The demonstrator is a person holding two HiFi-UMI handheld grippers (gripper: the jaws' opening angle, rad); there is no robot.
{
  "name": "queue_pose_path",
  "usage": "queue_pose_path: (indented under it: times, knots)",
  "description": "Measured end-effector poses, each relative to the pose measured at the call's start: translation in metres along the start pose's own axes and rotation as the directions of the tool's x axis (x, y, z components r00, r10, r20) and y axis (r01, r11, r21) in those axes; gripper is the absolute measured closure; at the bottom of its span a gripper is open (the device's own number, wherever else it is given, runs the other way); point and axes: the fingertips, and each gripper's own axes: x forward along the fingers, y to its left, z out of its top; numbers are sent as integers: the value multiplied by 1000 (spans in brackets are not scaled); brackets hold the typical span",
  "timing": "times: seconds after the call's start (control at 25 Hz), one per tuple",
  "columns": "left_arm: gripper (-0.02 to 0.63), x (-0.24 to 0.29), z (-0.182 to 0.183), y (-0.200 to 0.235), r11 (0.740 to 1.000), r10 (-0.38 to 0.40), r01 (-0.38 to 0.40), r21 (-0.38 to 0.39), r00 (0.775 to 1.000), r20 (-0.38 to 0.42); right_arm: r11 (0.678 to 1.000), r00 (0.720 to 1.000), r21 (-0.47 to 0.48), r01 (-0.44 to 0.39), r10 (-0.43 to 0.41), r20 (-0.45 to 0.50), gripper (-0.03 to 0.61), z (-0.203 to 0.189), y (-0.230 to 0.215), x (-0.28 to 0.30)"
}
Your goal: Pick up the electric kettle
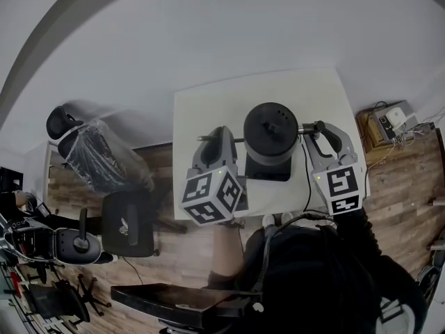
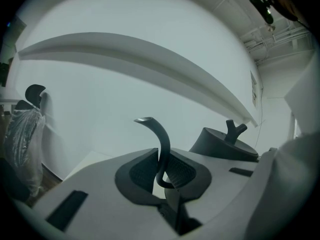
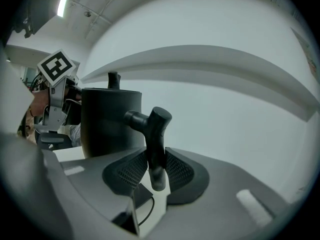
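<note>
The one black kettle [image 1: 271,132] hangs above its single base [image 1: 268,172] on the white surface [image 1: 201,103], carried between two grippers, apparently for a balanced lift: the left hand-held gripper [image 2: 162,171] clamps its thin curved spout [image 2: 159,134], the right hand-held gripper [image 3: 156,169] its side handle [image 3: 152,129].

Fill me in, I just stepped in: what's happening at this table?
A person holds a gooseneck electric kettle between two handheld grippers over a white table. The left gripper is clamped on its thin spout; the right gripper on its handle. It appears raised above its black base.
</note>
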Motion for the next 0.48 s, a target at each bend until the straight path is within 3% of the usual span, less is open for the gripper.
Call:
queue_pose_path:
  times: [0.48]
  knots:
    - [581,-25,31,-6,999,7,-8,37,1000,27,1000,1000,6,-15,15,20,476,28,6,-15]
